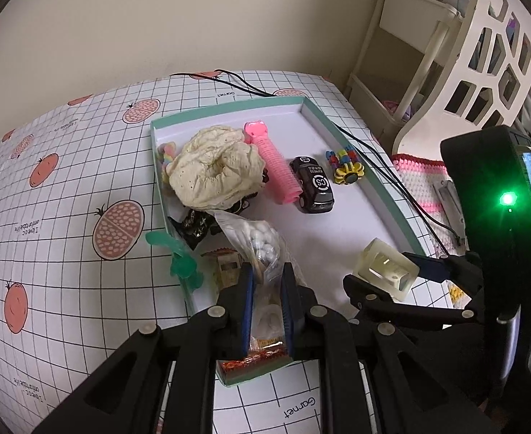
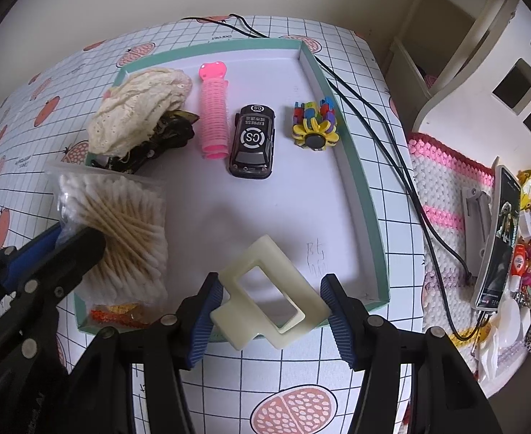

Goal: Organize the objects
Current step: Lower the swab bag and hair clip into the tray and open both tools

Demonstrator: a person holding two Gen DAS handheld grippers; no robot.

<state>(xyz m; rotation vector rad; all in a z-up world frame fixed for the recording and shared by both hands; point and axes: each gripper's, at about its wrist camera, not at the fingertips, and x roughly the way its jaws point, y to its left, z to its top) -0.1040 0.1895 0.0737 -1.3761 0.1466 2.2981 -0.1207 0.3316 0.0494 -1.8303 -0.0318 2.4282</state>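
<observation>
Looking along your left gripper (image 1: 268, 282), you have its blue pads pressed narrow onto a bag of cotton swabs (image 1: 261, 249) over the near left part of the tray (image 1: 355, 152). Beyond it in the tray lie a cream cloth (image 1: 214, 170), a pink roller (image 1: 276, 166), a black toy car (image 1: 314, 184) and a coloured block toy (image 1: 346, 166). Your right gripper (image 1: 384, 269) shows at right, clamping a cream hair clip (image 1: 386, 267)

From your right wrist, the right gripper (image 2: 270, 300) squeezes that hair clip (image 2: 269, 291) between its pads, tilted, above the tray's near rim (image 2: 373, 246). The left gripper (image 2: 73, 244) pinches the swab bag (image 2: 117, 224) at left. A phone (image 2: 496, 231) stands on a crocheted mat (image 2: 442, 195) right of the table
</observation>
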